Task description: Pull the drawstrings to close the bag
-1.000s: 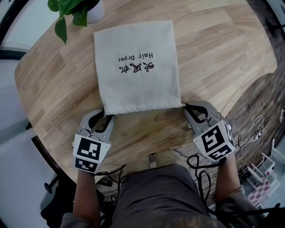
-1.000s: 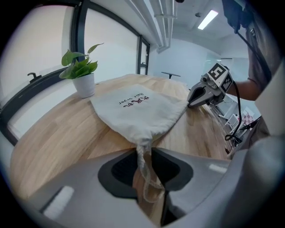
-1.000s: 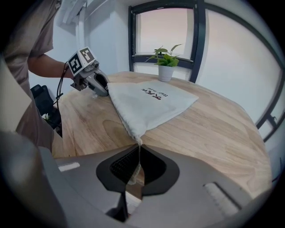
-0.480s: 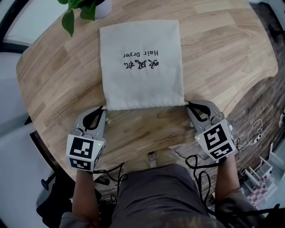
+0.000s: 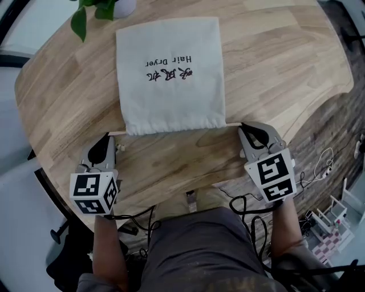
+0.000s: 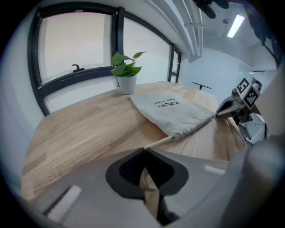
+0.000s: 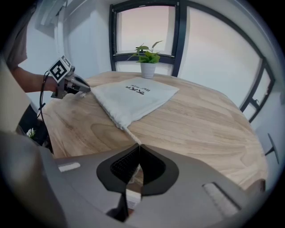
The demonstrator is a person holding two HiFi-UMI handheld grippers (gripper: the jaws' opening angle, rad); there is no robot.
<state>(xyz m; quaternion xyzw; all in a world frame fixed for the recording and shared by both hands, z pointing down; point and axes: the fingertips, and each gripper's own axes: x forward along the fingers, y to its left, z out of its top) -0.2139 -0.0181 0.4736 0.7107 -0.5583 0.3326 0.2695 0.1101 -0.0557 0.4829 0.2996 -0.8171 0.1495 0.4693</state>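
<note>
A pale cloth bag (image 5: 168, 74) with dark print lies flat on the round wooden table (image 5: 274, 63), its gathered mouth toward me. My left gripper (image 5: 108, 137) is shut on the left drawstring (image 5: 117, 133), which runs taut from the bag's near left corner. At the near right corner, my right gripper (image 5: 242, 125) is shut on the short right drawstring (image 5: 232, 122). The left gripper view shows the bag (image 6: 176, 109), the string (image 6: 160, 140) and the closed jaws of my left gripper (image 6: 144, 149). The right gripper view shows the bag (image 7: 133, 95) and its string (image 7: 130, 132) entering my right gripper (image 7: 139, 146).
A potted plant (image 5: 102, 7) in a white pot stands at the table's far edge beyond the bag. The table's near edge (image 5: 171, 194) runs just behind both grippers. Cables (image 5: 319, 168) and small items lie on the floor at the right.
My left gripper has moved out to the left and toward me, drawing more string from the bag. The bag's mouth has bunched narrower. The right gripper has barely moved.
</note>
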